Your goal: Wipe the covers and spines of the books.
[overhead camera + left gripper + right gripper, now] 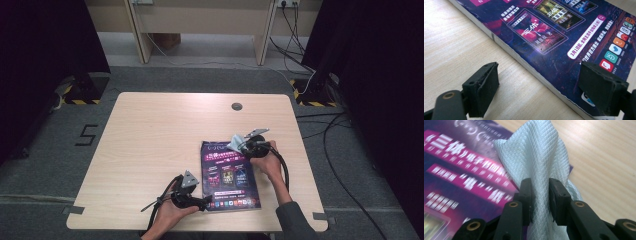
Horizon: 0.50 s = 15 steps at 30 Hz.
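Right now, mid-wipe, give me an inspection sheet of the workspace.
Surface: light wooden table, round grommet near far edge.
Job's things: purple magazine flat near front edge; pale cloth over its far corner.
Clutter: nothing seen.
Grippers: right claw shut on cloth; left claw open, straddling the magazine's edge.
Cables: one trails from each claw; more on floor at right.
Surroundings: grey carpet, dark curtains, wooden furniture behind.
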Motion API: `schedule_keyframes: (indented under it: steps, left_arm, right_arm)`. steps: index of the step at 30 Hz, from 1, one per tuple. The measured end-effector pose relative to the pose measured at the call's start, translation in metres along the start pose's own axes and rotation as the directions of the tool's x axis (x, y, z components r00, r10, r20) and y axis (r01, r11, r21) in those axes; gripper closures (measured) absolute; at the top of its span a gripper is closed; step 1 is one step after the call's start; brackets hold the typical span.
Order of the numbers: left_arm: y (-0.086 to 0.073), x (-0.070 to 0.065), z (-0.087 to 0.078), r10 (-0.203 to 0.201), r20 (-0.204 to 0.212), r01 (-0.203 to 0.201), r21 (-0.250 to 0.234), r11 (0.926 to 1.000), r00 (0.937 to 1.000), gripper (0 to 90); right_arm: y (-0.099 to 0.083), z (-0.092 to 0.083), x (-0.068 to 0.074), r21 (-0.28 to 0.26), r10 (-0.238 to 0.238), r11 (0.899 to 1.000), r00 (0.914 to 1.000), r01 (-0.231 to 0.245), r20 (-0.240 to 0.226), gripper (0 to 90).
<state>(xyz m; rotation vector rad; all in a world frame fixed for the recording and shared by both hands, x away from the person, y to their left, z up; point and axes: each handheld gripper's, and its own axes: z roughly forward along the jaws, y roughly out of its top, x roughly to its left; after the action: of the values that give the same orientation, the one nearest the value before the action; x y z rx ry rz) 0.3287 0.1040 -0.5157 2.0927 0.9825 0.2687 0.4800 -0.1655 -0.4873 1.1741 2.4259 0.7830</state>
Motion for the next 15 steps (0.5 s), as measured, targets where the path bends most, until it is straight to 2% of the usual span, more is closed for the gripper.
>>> schedule_keyframes:
  steps: [5, 7, 14, 15]
  left_arm:
    - [-0.001, 0.0, 0.0, -0.001, -0.002, 0.001, -0.007, 1.0, 1.0, 15.8]
    - [-0.001, 0.0, 0.0, -0.001, -0.002, 0.001, -0.008, 1.0, 1.0, 15.8]
    - [-0.001, -0.001, 0.0, -0.003, -0.003, 0.003, -0.011, 0.9999, 1.0, 15.8]
    - [-0.001, 0.0, 0.0, -0.002, -0.003, 0.002, -0.01, 0.9999, 1.0, 15.8]
  right_arm:
    - [0.011, 0.008, -0.006, 0.004, 0.024, 1.0, 0.9995, -0.024, 0.021, 73.8]
    - [0.014, 0.012, -0.01, 0.001, 0.047, 0.999, 0.9983, -0.047, 0.034, 73.8]
    - [0.016, 0.014, -0.019, -0.011, 0.086, 0.996, 0.994, -0.085, 0.067, 75.7]
    - [0.016, 0.013, -0.02, -0.012, 0.085, 0.996, 0.9928, -0.085, 0.084, 76.3]
